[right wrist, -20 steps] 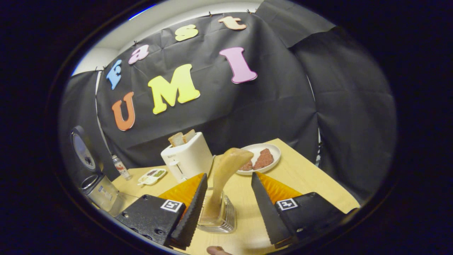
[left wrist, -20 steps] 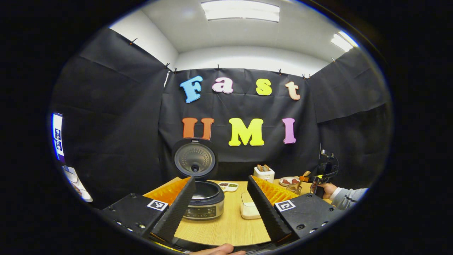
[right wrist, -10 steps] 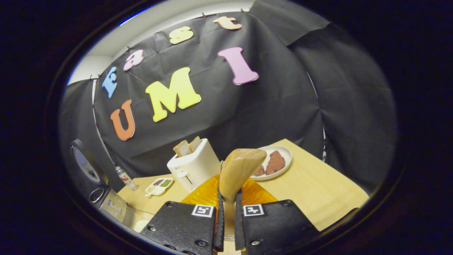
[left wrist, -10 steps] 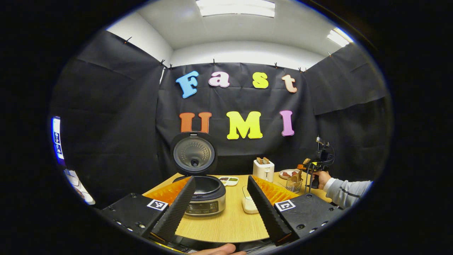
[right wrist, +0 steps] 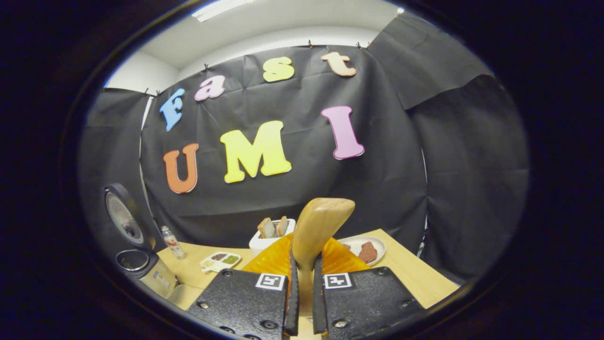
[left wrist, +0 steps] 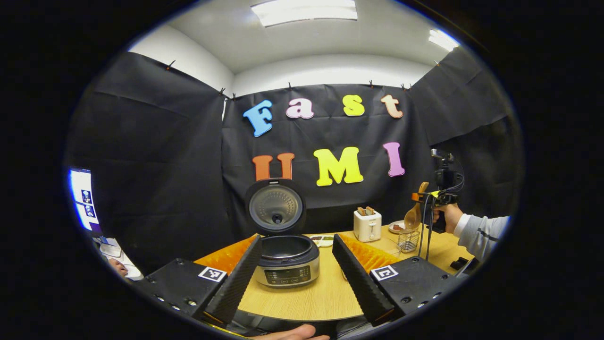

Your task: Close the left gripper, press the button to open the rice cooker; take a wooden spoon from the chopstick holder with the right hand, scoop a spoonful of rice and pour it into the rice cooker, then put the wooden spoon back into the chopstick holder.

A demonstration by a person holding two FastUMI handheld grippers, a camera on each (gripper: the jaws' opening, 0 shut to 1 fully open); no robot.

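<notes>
now that it's lifted clear of the wire chopstick holder [left wrist: 408, 240], the pale wooden spoon [right wrist: 317, 231] sits pinched in the right gripper [right wrist: 302, 288] at 12 o'clock. left gripper [left wrist: 296, 264] fingers spread; scooping rice looks next.

Black cloth wall [left wrist: 155, 156] on three sides; white ceiling [left wrist: 330, 45] with lit panel lights [left wrist: 304, 10]; light wooden tabletop [left wrist: 321, 295].

Your rice cooker [left wrist: 287, 262] stands open, lid [left wrist: 276, 206] upright at 12 o'clock. Your wooden spoon [right wrist: 317, 229], bowl uppermost, is raised above the wire chopstick holder [left wrist: 408, 240].
</notes>
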